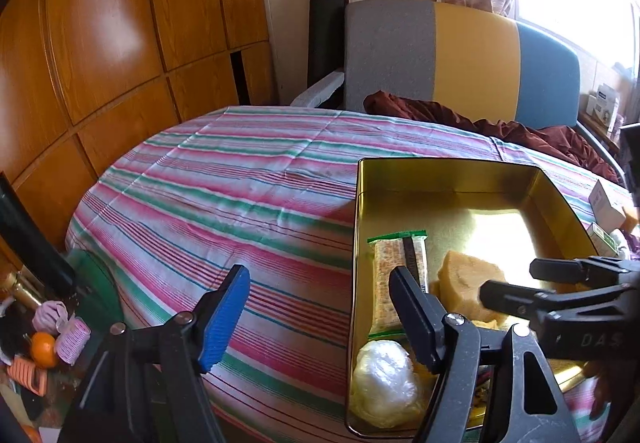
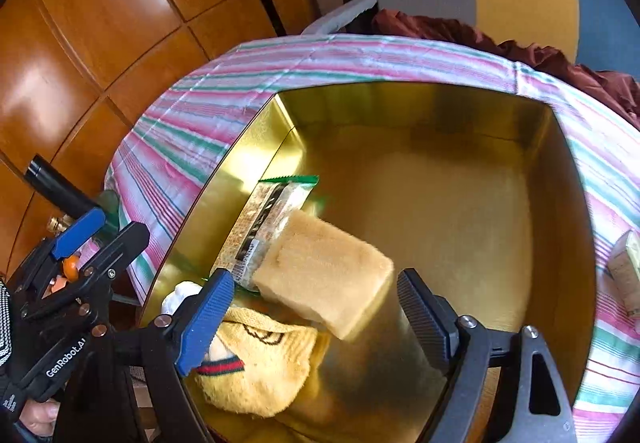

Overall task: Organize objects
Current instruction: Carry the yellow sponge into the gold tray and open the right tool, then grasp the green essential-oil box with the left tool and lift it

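Observation:
A gold metal tin (image 1: 448,171) stands open on the striped tablecloth; it also shows in the right wrist view (image 2: 420,99). Inside lie a green-edged snack packet (image 1: 396,275) (image 2: 264,219), a yellow sponge block (image 1: 468,283) (image 2: 324,275), a white plastic-wrapped ball (image 1: 382,379) (image 2: 178,297) and a yellow sock (image 2: 256,367) with a red-green band. My right gripper (image 2: 316,327) is open over the tin, the sponge lying tilted between its jaws, apart from both pads. My left gripper (image 1: 320,319) is open and empty, over the tin's left wall. The right gripper's fingers (image 1: 520,295) reach in from the right.
A grey-yellow-blue chair (image 1: 460,55) with a dark red cloth (image 1: 480,123) stands behind the table. Small boxes (image 1: 608,203) lie right of the tin. Wooden panels (image 1: 100,43) fill the left. Below the table's left edge sit an orange (image 1: 43,349), hair rollers and a bottle.

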